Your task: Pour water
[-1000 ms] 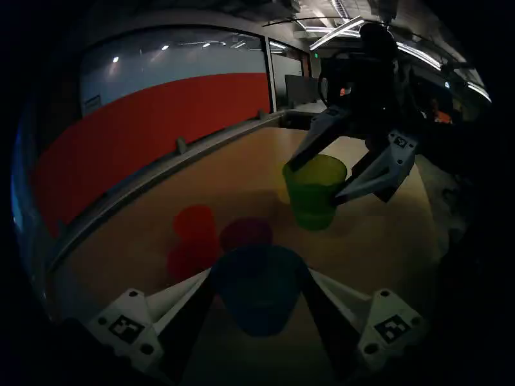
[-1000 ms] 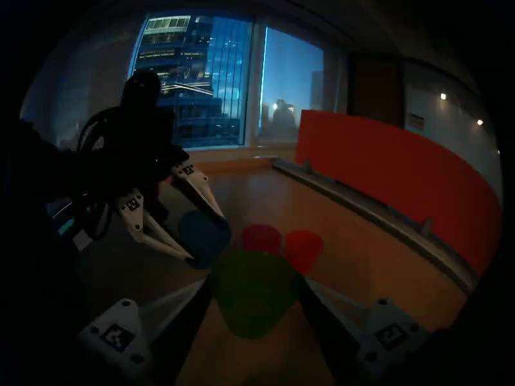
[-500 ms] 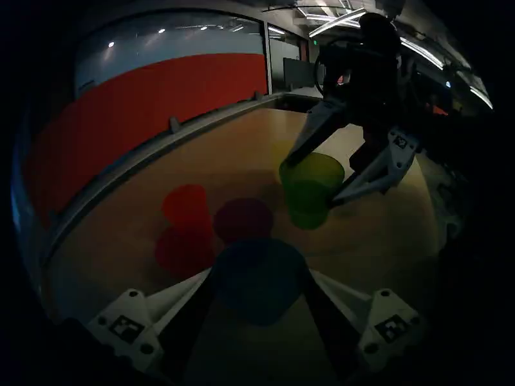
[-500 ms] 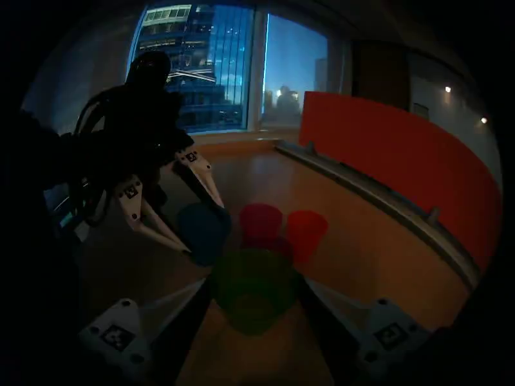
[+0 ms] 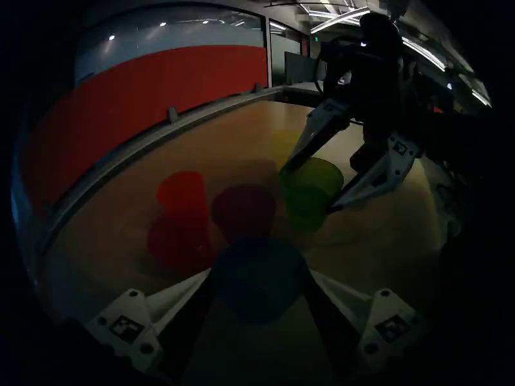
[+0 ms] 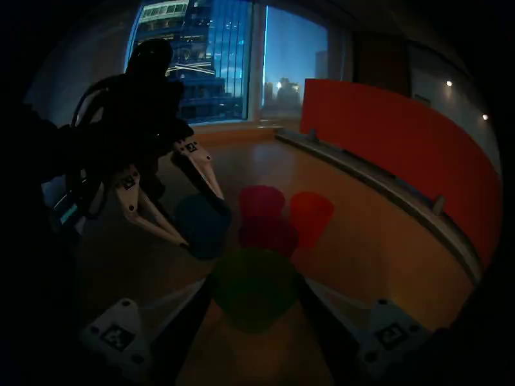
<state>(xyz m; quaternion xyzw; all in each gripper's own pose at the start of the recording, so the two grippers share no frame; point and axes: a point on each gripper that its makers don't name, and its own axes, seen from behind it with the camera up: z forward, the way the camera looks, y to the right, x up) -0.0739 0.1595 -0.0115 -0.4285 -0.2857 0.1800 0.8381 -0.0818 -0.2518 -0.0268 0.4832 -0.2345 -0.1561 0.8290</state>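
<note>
Left gripper view: your left gripper (image 5: 259, 275) pinches the blue cup (image 5: 257, 293) between its fingers; your right gripper (image 5: 308, 188) fingers likewise pinch the green cup (image 5: 310, 196).

Left gripper view is shot low from behind the left gripper (image 5: 257, 273), aimed across the table (image 5: 393, 244) at the right gripper (image 5: 309, 188), pretty close. Right gripper view is pointed back the opposite way. The blue cup (image 5: 257, 297), green cup (image 5: 308, 207), red cup (image 5: 183, 193) and purple cup (image 5: 244, 209) between are caught by both.

An office: long wooden table (image 6: 386, 257), red partition (image 6: 399, 141), windows (image 6: 212, 64) onto towers, ceiling strip lights (image 5: 331, 29).
</note>
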